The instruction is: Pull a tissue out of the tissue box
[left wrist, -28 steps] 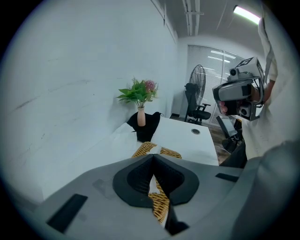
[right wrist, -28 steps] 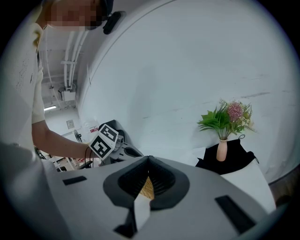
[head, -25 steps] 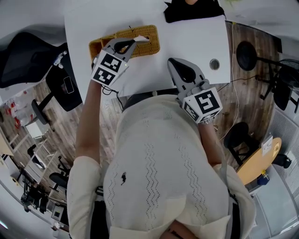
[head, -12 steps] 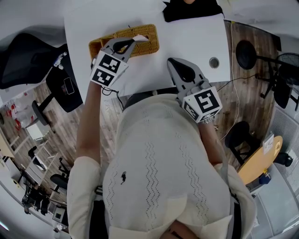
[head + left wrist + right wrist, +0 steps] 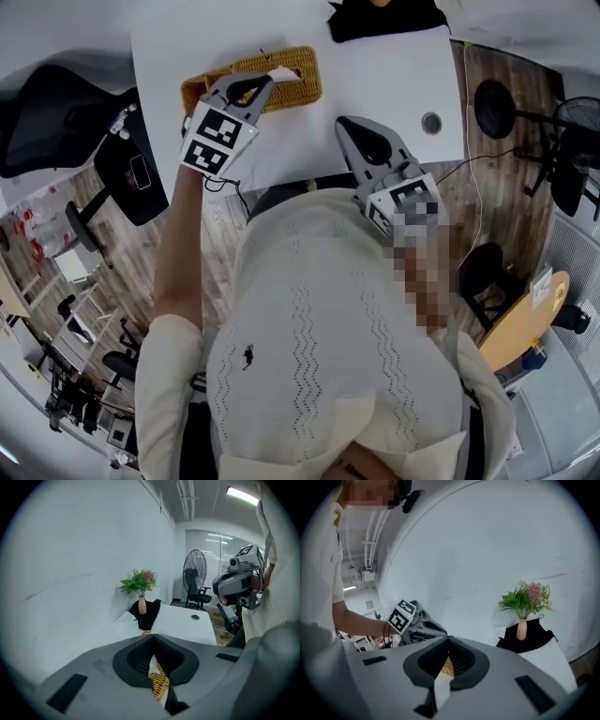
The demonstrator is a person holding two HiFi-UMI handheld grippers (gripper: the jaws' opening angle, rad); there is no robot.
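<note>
Up at about eleven o'clock in the head view, the woven tissue box (image 5: 298, 67) sits on the white table (image 5: 375, 75), with a white tissue (image 5: 282, 73) sticking up from its top. The left tongs (image 5: 270, 84) reach over the box, jaws pressed together on that tissue; the left gripper view shows a white strip caught between them. The right tongs (image 5: 344, 126) hover closed and empty over bare table, at four o'clock from the box and apart from it.
</note>
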